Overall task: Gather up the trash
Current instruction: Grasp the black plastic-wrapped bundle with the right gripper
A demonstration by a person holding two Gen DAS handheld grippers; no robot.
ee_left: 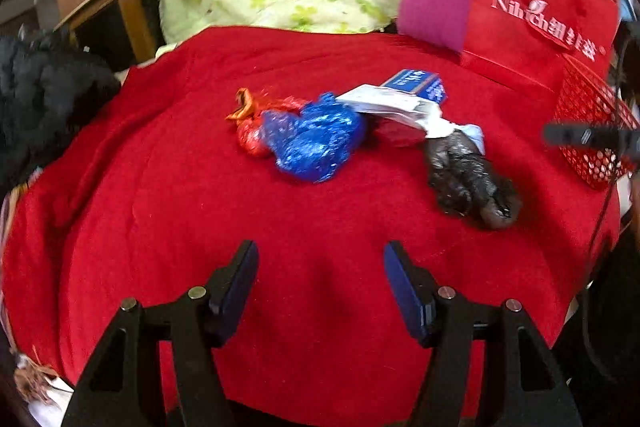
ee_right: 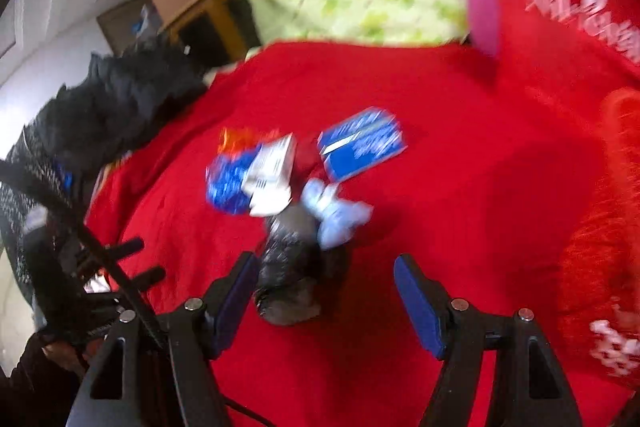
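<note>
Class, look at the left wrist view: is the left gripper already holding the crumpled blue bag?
No. The left gripper hangs open over bare red cloth, while the crumpled blue bag lies farther ahead, untouched.

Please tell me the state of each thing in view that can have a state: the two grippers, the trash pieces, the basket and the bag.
left gripper: open, empty.
right gripper: open, empty.
black bag: crumpled, lying on cloth.
blue bag: crumpled, lying on cloth.
blue box: lying flat.
red basket: upright; contents hidden.
red paper bag: standing upright.
</note>
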